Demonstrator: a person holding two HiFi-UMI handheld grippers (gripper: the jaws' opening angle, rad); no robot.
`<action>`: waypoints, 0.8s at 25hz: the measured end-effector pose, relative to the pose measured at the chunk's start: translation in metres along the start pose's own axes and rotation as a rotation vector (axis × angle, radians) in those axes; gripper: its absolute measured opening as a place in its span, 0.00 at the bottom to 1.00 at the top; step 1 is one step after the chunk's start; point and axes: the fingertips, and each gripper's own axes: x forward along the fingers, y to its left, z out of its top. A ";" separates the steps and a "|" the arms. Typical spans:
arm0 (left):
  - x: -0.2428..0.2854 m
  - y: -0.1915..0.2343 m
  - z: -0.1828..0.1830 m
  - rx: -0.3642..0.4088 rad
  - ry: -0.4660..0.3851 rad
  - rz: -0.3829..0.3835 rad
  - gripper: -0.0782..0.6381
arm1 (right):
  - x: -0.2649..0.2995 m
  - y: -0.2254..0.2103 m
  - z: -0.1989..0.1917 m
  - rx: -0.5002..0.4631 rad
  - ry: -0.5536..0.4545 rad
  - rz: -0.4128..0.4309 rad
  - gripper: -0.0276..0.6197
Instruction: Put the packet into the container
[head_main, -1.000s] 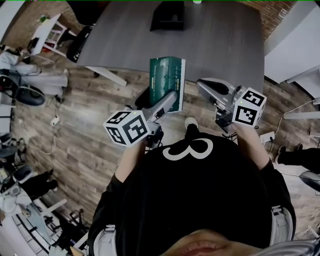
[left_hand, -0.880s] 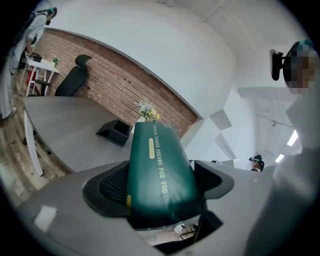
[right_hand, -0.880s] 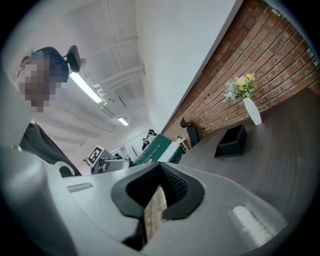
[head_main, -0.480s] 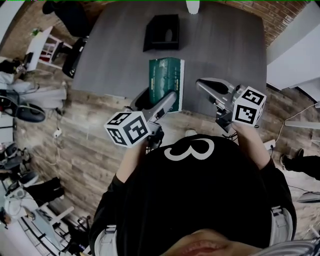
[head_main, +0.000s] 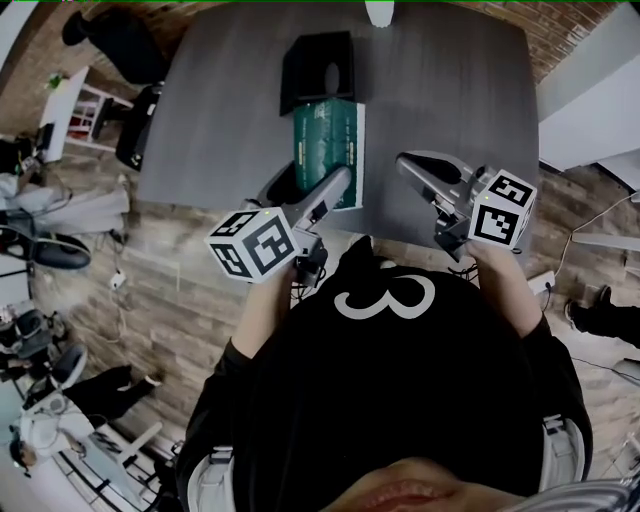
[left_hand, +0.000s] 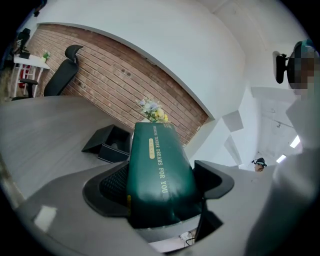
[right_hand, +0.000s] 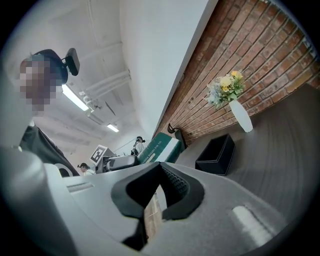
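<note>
- Grey table (head_main: 440, 80) is seen from above, with the black container (head_main: 296, 60) set toward its far side.
- The green packet (head_main: 325, 140) is clamped lengthwise between the jaws of the left gripper (head_main: 312, 192), with its far end near the container's near wall.
- The right gripper (head_main: 420, 165) is held right of the container, well apart from it, with its jaws closed on nothing.
</note>
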 end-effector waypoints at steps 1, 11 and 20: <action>0.003 0.004 0.005 0.003 0.003 -0.004 0.71 | 0.004 -0.003 0.002 0.003 -0.005 -0.008 0.05; 0.047 0.041 0.061 0.068 0.042 -0.040 0.71 | 0.044 -0.030 0.031 0.022 -0.045 -0.086 0.05; 0.086 0.072 0.105 0.124 0.030 -0.037 0.71 | 0.059 -0.056 0.042 0.035 -0.080 -0.170 0.05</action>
